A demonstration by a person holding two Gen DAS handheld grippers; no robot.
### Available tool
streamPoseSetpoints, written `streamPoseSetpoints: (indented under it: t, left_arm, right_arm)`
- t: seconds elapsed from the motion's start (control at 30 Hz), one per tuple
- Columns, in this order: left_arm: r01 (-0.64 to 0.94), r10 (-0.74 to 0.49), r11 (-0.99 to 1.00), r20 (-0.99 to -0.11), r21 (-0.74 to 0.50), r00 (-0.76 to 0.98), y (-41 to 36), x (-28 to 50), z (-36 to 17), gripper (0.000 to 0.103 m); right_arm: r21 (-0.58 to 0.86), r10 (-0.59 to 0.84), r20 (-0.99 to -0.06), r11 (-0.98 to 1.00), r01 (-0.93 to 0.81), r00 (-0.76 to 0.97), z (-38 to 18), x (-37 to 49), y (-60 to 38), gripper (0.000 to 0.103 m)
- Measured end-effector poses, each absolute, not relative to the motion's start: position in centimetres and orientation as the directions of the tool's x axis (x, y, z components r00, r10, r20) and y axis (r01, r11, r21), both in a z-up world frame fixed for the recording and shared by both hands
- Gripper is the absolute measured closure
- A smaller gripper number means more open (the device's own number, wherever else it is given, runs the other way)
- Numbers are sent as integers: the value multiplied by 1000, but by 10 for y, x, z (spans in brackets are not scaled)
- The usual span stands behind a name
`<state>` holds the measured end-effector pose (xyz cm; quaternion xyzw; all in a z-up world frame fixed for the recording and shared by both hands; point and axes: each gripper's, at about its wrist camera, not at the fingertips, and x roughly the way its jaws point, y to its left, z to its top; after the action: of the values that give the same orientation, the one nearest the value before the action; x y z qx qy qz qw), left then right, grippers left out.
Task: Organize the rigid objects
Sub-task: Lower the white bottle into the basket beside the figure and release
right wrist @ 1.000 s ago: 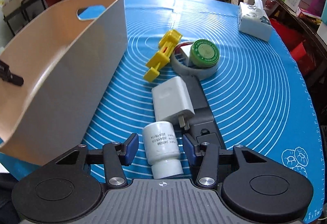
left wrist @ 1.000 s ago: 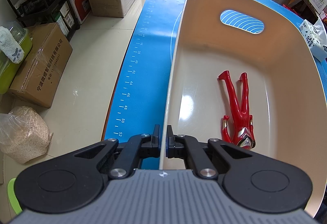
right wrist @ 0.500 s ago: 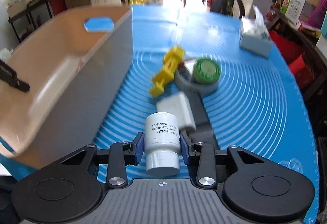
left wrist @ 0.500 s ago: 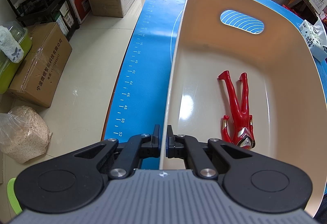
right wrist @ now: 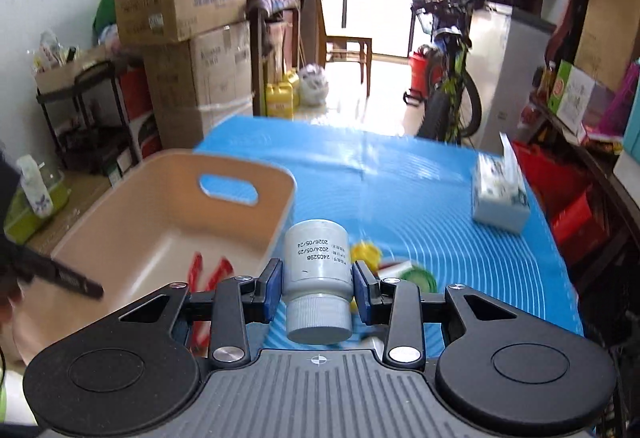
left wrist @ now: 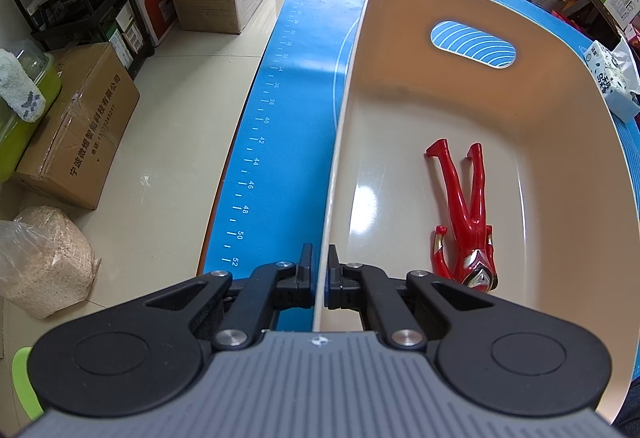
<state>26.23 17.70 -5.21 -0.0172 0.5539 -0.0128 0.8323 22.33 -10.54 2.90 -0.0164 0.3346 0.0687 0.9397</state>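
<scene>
The right claw grips a smooth white cylindrical bottle, now lifted above the blue ribbed mat. The left claw still pinches the glossy beige bin's thin wall; inside lies a red figure.

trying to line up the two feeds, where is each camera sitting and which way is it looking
Left wrist: sits on the left gripper, looking down and forward along the beige bin wall its jaws clamp, onto the red figure inside; its own fingers show.
Right wrist: sits on the right gripper, raised above the blue mat, facing across the table into the room; its jaws hold a white bottle.
Shared: the bin, the red figure, the tissue box, and the left gripper's finger at the bin's near wall.
</scene>
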Motion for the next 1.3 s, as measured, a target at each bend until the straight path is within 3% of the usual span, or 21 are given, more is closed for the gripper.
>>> streamPoseSetpoints:
  t: [0.43, 1.03, 1.3]
  left_arm:
    - [4, -45, 999, -920, -47, 388, 177, 263, -51, 98]
    - [11, -49, 999, -918, -49, 393, 177, 262, -49, 99]
    - [7, -52, 999, -919, -54, 390, 180, 263, -48, 99]
  right_arm:
    - [24, 222, -668, 960, -277, 711, 19, 272, -23, 59]
    - [-18, 153, -884, 933, -359, 442, -65, 296, 29, 59]
    - [18, 189, -857, 940, -339, 479, -49, 293, 12, 52]
